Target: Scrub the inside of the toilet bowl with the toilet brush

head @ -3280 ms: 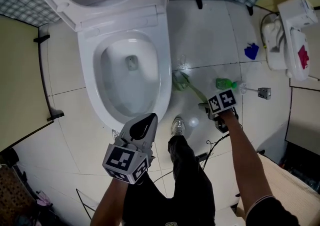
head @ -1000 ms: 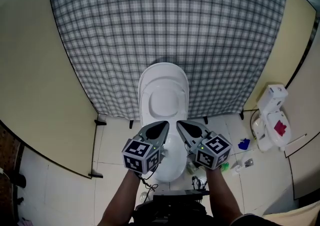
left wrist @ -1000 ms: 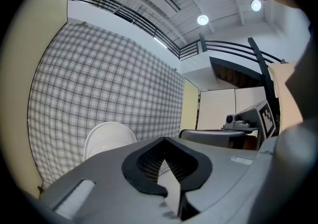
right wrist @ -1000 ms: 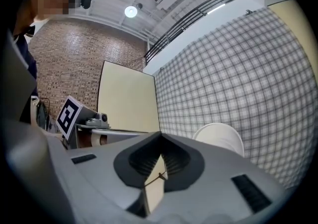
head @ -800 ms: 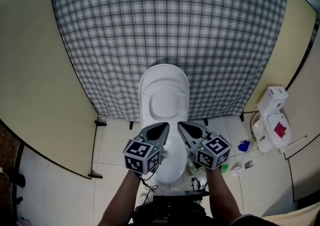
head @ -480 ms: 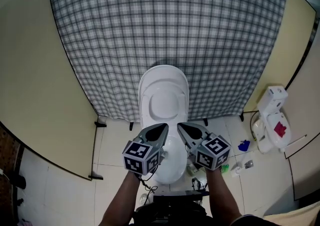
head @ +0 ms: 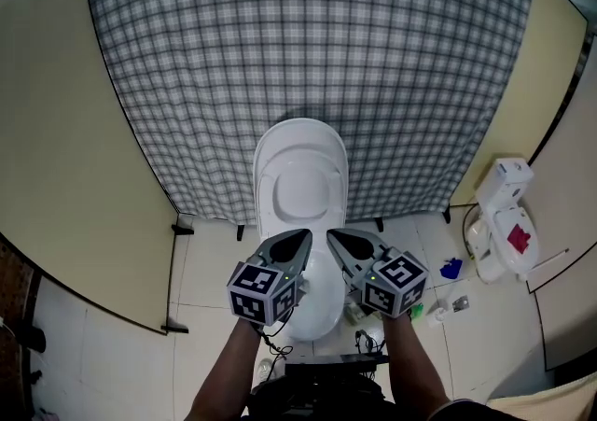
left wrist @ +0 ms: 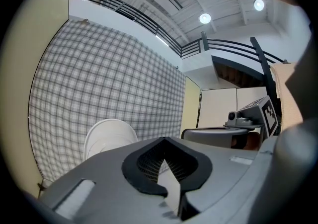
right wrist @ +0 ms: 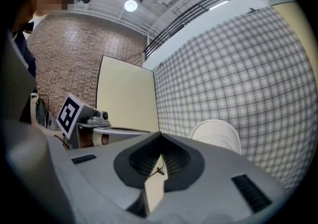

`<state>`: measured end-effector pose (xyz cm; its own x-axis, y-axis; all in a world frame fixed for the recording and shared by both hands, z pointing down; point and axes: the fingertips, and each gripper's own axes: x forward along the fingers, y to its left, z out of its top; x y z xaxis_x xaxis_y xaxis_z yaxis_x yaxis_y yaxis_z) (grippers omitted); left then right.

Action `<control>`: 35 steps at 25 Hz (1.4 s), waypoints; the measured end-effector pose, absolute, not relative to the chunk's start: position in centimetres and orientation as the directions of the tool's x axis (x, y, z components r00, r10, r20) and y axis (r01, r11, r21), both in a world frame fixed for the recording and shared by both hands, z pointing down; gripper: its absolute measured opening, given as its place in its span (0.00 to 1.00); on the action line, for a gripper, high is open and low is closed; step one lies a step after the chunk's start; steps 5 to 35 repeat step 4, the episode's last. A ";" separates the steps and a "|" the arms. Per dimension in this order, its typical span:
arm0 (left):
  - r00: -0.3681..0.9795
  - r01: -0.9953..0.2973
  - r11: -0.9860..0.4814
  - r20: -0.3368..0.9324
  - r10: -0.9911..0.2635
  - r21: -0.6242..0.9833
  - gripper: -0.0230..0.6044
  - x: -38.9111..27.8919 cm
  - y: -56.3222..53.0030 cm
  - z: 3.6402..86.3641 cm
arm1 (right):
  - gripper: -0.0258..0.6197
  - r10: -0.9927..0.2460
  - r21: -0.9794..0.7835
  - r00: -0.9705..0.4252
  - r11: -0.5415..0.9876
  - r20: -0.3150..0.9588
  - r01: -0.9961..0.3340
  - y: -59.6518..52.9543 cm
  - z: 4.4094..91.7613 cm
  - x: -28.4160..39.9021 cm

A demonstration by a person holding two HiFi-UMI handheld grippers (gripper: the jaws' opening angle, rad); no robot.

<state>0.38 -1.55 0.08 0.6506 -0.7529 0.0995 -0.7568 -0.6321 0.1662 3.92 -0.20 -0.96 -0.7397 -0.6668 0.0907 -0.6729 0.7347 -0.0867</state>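
The white toilet (head: pixel 300 188) stands against the checked wall with its lid (head: pixel 300 176) up. The bowl is mostly hidden behind my two grippers. My left gripper (head: pixel 298 240) and right gripper (head: pixel 336 240) are held up side by side in front of it, both shut and empty. In the left gripper view the jaws (left wrist: pixel 165 141) meet at the tip, with the lid (left wrist: pixel 107 136) beyond. The right gripper view shows its jaws (right wrist: pixel 160 135) closed too, the lid (right wrist: pixel 216 133) at right. A bit of green, which may be the toilet brush (head: pixel 354 314), peeks out on the floor below the right gripper.
A grey checked wall (head: pixel 308 55) rises behind the toilet, with beige panels at left (head: pixel 65 148) and right (head: pixel 550 83). On the floor at right are a white device (head: pixel 504 223), a blue object (head: pixel 451 269) and a small green item (head: pixel 416 311). Cables (head: pixel 368 344) lie near my feet.
Three seconds ago the view looked down into the bowl, with the right gripper low by the green brush on the floor. Now both grippers are raised together. Over the last second they barely move.
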 end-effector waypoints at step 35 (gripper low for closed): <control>0.654 -0.753 -0.636 0.096 -0.750 0.170 0.05 0.6 -1.7 0.5 | 0.05 -0.665 -0.094 -0.742 0.737 0.085 -0.670 -0.3 -0.8 4.1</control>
